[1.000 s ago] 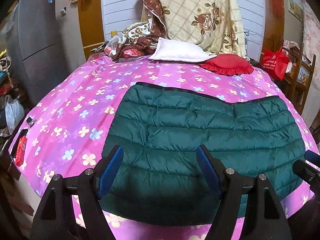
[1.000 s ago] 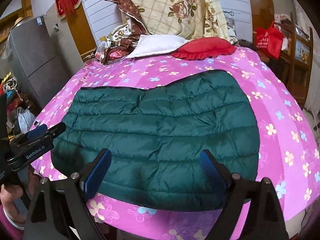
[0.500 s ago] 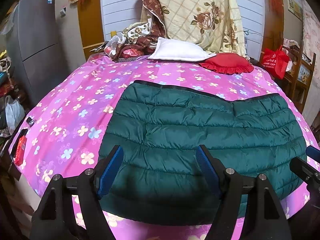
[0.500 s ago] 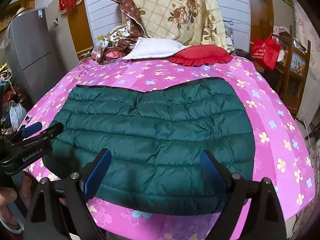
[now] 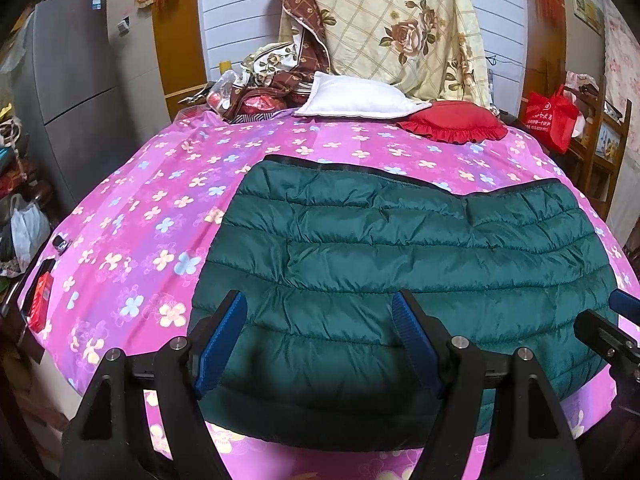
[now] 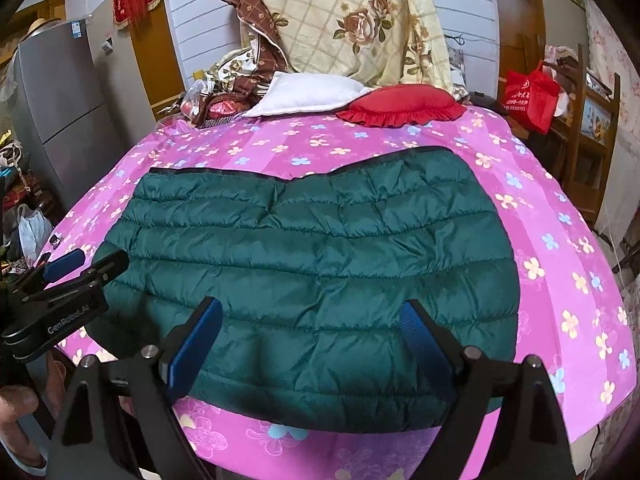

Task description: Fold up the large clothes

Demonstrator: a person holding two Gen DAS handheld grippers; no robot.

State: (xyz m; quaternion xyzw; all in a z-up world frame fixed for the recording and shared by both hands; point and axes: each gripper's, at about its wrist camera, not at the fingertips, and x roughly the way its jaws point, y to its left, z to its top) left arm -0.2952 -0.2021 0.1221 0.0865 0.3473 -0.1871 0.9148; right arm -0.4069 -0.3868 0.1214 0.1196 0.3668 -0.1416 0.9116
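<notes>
Though unseen leftward: thumb (image 6: 16, 402) beside left tool (image 6: 86, 266).

Jacket's (image 5: 400, 264) near hem behind fingers (image 5: 222, 340)

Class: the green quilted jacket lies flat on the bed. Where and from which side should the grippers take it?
Grip the jacket at its near hem, one corner per gripper, coming from the near bed edge: that edge lies closest, and both open grippers, left and right, hover over it.

I see the dark green quilted down jacket (image 5: 400, 264) lying flat and folded into a wide rectangle on the pink flowered bedspread (image 5: 160, 200), its black-trimmed edge toward the bed's far side, its padded fold at the near edge.
</notes>
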